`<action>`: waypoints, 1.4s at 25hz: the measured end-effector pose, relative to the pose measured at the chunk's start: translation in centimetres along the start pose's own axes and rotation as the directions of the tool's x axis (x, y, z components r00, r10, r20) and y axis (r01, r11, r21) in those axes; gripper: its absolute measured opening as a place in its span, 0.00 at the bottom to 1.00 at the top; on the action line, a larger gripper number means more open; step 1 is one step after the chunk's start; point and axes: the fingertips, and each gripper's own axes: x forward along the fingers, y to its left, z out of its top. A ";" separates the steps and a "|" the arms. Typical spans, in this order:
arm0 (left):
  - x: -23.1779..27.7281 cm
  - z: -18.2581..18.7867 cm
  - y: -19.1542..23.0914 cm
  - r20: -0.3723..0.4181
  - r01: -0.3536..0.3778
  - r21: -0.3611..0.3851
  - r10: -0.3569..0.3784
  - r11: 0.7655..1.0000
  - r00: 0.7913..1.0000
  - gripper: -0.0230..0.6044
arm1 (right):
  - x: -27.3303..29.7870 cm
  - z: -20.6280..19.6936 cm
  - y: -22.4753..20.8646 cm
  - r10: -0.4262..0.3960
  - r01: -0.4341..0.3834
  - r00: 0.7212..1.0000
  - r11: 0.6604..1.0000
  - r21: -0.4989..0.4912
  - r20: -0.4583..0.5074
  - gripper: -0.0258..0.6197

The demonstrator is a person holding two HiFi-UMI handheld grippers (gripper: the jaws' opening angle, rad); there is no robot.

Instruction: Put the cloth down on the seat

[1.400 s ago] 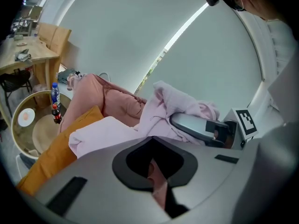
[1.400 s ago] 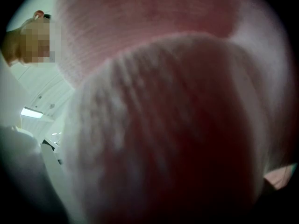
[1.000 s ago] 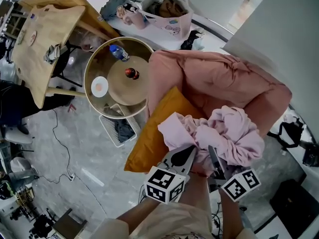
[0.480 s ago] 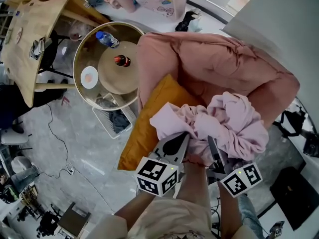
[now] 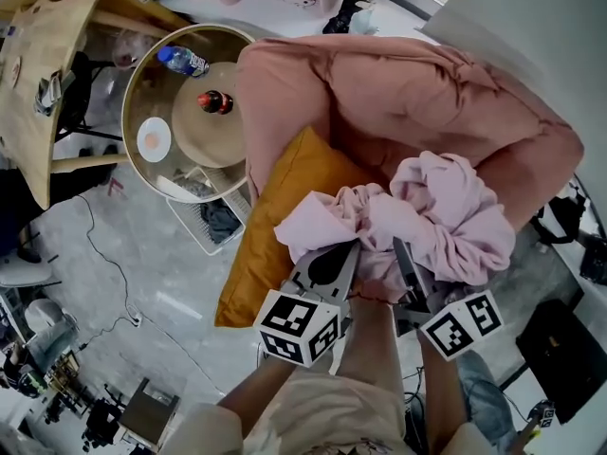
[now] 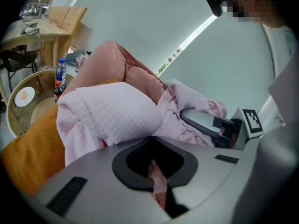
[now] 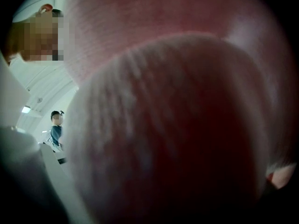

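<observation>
In the head view the salmon-pink upholstered armchair (image 5: 408, 74) and the round glass-rimmed side table (image 5: 142, 83) have slid up and toward ten o'clock over the last second. The two grippers have kept their place near six o'clock, so the person has leaned in over the chair. The crumpled pale-pink waffle-weave cloth (image 5: 436, 226) now hangs at about three o'clock. It is above the seat (image 5: 370, 159) and overlaps the inner edge of the mustard-orange cushion (image 5: 270, 235), and it is bunched and raised, not yet laid out. That suggests the carry is nearly over and lowering and letting go are what remain. The left gripper (image 5: 332, 262) and the right gripper (image 5: 402, 265) both run into the near edge of the bundle, close together. In the left gripper view the jaws are closed on a thin fold of cloth, which shows pinched in the slot between them at six o'clock. The rest of the cloth billows ahead as a puffy, grid-textured fold, with looser wrinkled folds toward three o'clock round the other gripper's grey finger. In the right gripper view, blurred pink fabric pressed against the lens fills nearly everything and its jaws are covered. Since that side of the bundle stays up, I judge them clamped on the cloth too.
</observation>
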 end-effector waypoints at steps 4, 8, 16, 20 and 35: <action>0.4 0.1 0.3 0.000 0.004 0.012 -0.004 1.000 1.000 0.04 | 0.9 -0.3 -0.8 -0.019 0.019 1.000 1.000 0.000 -0.012 0.43; 0.6 0.0 0.5 -0.008 0.008 0.014 -0.008 1.000 1.000 0.04 | 1.7 -0.6 -1.2 -0.023 0.023 0.999 1.000 -0.011 -0.028 0.43; 1.9 -0.7 0.2 -0.026 0.023 0.017 -0.023 1.000 0.999 0.04 | 3.0 -1.6 -3.8 -0.054 0.053 0.997 0.999 -0.009 -0.057 0.43; 2.4 -0.9 0.3 -0.027 0.030 0.019 -0.030 0.999 0.999 0.04 | 3.6 -2.2 -4.9 -0.065 0.065 0.995 0.998 -0.005 -0.072 0.44; 4.3 -1.3 0.4 -0.024 0.051 0.037 -0.050 0.998 0.998 0.04 | 6.3 -4.3 -8.7 -0.072 0.078 0.988 0.996 0.045 -0.137 0.45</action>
